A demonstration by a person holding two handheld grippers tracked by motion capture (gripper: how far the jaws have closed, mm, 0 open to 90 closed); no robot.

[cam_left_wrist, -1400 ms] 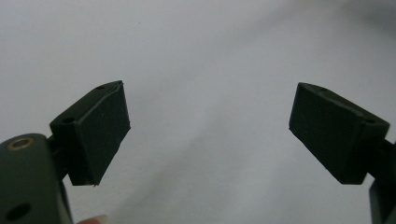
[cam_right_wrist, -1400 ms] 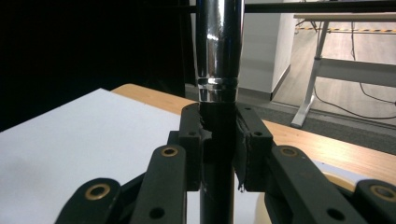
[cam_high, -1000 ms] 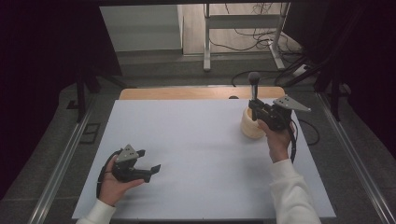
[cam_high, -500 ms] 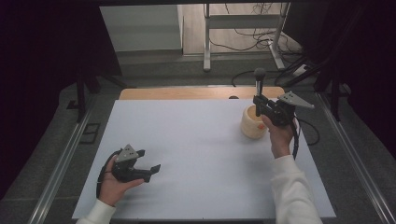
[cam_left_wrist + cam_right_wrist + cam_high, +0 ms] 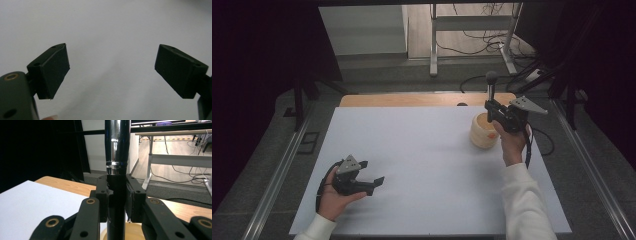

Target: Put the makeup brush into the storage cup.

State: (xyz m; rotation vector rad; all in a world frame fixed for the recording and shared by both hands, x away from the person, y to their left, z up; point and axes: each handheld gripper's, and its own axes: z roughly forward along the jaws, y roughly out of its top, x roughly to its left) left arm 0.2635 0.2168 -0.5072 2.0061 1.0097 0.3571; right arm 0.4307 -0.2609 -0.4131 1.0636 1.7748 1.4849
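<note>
Your right gripper (image 5: 116, 202): jaws pinched on a dark upright rod (image 5: 116, 170) with a chromed, ringed upper section. From the high view the rod (image 5: 491, 89) stands upright, topped by a rounded dark knob, its lower end at the mouth of a pale wooden cup (image 5: 483, 131). Your right gripper (image 5: 498, 111) sits just above the cup's far-right rim, your right hand (image 5: 510, 140) behind it, white sleeve trailing toward the near edge.

The cup: on the white tabletop (image 5: 422, 150), right of centre, toward the far side. In the right gripper view its pale rim (image 5: 133, 232) shows just beneath the jaws.

Your left gripper (image 5: 112, 72): jaws spread wide, nothing between them, plain white surface beyond. In the high view it (image 5: 374, 182) lies low over the near-left part of the tabletop, cradled in your left hand (image 5: 334, 197), well apart from the cup.

Beyond the white top: a strip of wooden table edge (image 5: 412, 100); floor cables (image 5: 482, 35) and a metal frame farther back.
</note>
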